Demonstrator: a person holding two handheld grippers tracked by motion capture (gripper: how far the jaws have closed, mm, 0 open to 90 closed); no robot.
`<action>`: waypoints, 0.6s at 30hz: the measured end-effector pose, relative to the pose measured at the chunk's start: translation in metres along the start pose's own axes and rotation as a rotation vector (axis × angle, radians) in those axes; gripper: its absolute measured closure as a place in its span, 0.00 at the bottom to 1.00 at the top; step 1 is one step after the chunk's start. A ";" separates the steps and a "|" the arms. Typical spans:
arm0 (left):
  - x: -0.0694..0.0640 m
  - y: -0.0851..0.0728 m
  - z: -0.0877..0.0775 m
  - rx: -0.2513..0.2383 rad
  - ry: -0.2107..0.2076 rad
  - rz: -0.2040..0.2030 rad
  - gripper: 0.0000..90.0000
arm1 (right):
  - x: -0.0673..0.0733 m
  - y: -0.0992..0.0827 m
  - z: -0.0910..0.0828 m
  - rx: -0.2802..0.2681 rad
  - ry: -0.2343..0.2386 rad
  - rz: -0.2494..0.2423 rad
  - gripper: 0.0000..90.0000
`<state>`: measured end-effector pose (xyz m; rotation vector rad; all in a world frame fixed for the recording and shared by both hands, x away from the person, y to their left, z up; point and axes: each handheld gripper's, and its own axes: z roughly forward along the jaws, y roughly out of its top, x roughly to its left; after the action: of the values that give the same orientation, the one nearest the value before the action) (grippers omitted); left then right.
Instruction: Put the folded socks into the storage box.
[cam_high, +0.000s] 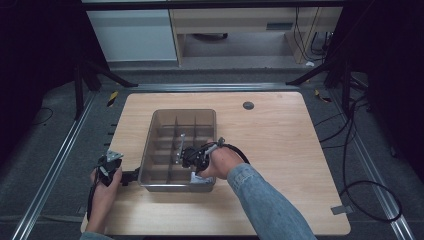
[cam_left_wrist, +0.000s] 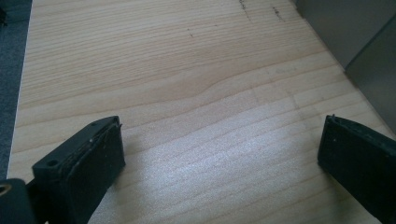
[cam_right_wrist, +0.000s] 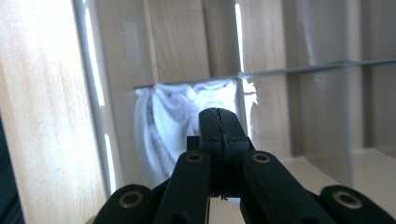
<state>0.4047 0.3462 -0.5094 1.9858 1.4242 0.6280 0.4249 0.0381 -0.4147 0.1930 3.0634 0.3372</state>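
- One clear divided box (cam_high: 161, 120) stands on the wooden table (cam_high: 280, 150), nearer to the table's left and near edges; wide bare wood lies to its right and behind it.
- The box has many small compartments made by thin walls; the exact count I cannot tell from the high view.
- One white cloth (cam_right_wrist: 173, 126), crumpled, sits in a compartment at the near right corner of the box (cam_high: 200, 179), pressed against its walls.
- The right gripper (cam_right_wrist: 219, 123) has its jaws pressed fully together, with nothing between them; the tips are just in front of the cloth, and I cannot tell if they touch it. In the high view this gripper (cam_high: 187, 156) is above the box, in its right part.
- The left gripper (cam_left_wrist: 219, 154) has its jaws spread wide over bare wood, grasping nothing. In the high view it (cam_high: 131, 176) is beside the left near corner of the box, close to the table's left edge.
- The grey wall of the box (cam_left_wrist: 355, 42) is near the right jaw of the left gripper, so little room there.
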 end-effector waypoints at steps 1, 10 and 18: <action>0.000 0.000 0.000 0.000 0.000 0.000 0.00 | 0.001 -0.001 -0.003 0.000 -0.003 0.006 1.00; 0.000 0.000 0.000 0.000 0.000 0.001 0.00 | 0.000 -0.011 -0.002 0.039 -0.024 0.012 1.00; 0.000 0.000 0.000 0.000 -0.001 -0.003 0.00 | -0.002 -0.018 0.011 0.053 -0.021 0.028 1.00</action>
<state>0.4047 0.3460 -0.5094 1.9834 1.4261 0.6258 0.4250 0.0224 -0.4292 0.2404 3.0534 0.2540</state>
